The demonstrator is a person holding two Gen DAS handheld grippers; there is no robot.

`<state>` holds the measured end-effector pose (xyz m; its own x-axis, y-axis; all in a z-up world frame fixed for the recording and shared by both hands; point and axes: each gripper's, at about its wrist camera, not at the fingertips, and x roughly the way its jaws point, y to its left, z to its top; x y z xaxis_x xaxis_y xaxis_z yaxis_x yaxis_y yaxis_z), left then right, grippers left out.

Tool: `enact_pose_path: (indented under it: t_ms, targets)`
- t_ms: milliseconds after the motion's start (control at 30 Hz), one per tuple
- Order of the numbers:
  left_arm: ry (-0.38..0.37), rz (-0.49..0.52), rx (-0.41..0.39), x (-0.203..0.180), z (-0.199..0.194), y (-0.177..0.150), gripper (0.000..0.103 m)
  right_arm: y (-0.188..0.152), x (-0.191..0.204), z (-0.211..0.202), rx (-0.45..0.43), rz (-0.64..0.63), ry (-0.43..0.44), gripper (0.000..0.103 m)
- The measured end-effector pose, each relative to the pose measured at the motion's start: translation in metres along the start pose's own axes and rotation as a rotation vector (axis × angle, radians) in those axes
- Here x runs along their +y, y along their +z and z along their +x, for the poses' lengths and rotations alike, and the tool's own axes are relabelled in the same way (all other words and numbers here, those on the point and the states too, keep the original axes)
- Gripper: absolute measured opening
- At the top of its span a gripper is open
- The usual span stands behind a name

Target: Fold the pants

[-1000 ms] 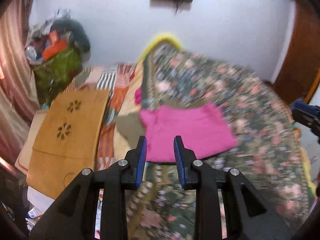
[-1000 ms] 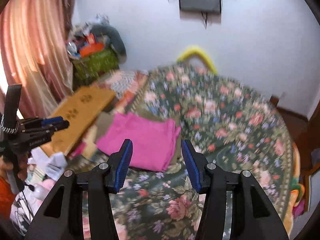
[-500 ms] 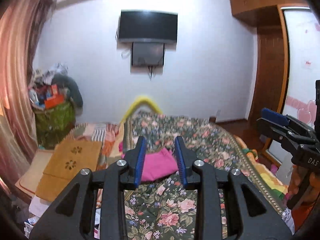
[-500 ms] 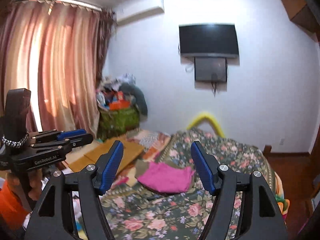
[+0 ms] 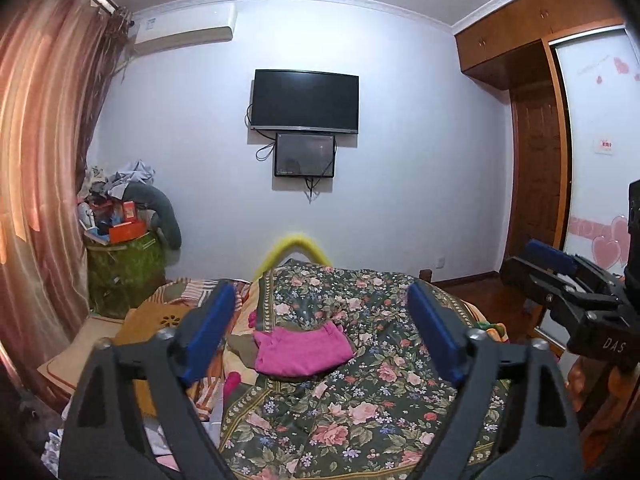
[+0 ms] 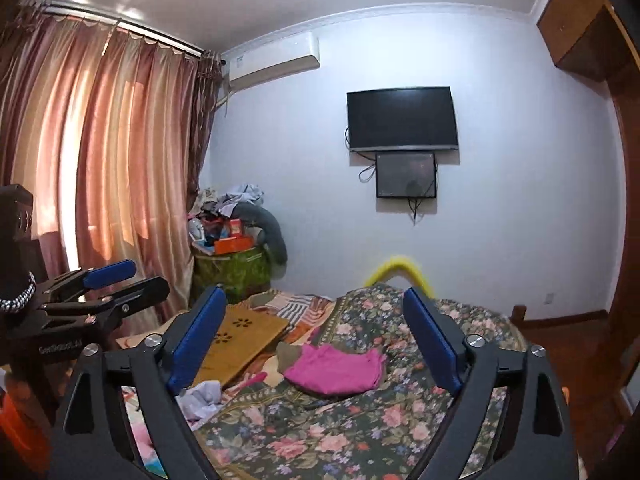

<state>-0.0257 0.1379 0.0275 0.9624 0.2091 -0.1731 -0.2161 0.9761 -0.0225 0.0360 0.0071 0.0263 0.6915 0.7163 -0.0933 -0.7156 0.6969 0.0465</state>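
The magenta pants [image 5: 302, 352] lie folded into a small rectangle on the dark floral bedspread [image 5: 360, 412], well ahead of both grippers. My left gripper [image 5: 320, 336] is held back from the bed, its blue-padded jaws opening wide with nothing between them. In the right wrist view the folded pants [image 6: 334, 370] rest on the bedspread [image 6: 360, 432] too. My right gripper [image 6: 316, 338] points level across the room, its jaws also opening, empty. Each gripper shows in the other's view: the right gripper [image 5: 560, 276] at the right edge, the left gripper [image 6: 108, 288] at the left edge.
A tan wooden board [image 6: 240, 340] lies left of the pants beside striped bedding. A green basket piled with clutter [image 5: 124, 256] stands in the corner by pink curtains [image 6: 100, 168]. A TV [image 5: 304, 102] hangs on the far wall; a wooden wardrobe [image 5: 532, 152] stands right.
Both grippers pulled back and up from the pants, tilting toward level so the wall and TV came into view. Both sets of jaws spread from narrow to wide. The pants stay folded.
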Motion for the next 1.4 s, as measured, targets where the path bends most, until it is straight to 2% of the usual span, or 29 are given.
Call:
enact_pose_path:
  t_ms: [33,67,133,700,1400]
  targets:
    - [0.001,-0.006,-0.005,0.001,-0.002,-0.001,0.097,0.0,0.0,0.0,0.001,0.006,-0.005,0.102]
    - [0.004,-0.008,-0.009,0.001,-0.004,-0.002,0.099,-0.001,0.0,0.001,-0.004,0.006,-0.017,0.103]
    - [0.014,-0.013,-0.014,0.002,-0.005,-0.004,0.102,-0.002,0.002,-0.002,-0.007,-0.007,-0.039,0.103]
    - [0.049,-0.032,0.017,0.007,0.002,-0.016,0.102,-0.016,0.001,-0.007,0.044,0.005,-0.04,0.103]
    - [0.032,-0.032,0.029,0.013,0.013,-0.021,0.103,-0.016,0.002,-0.005,0.069,0.008,-0.036,0.103]
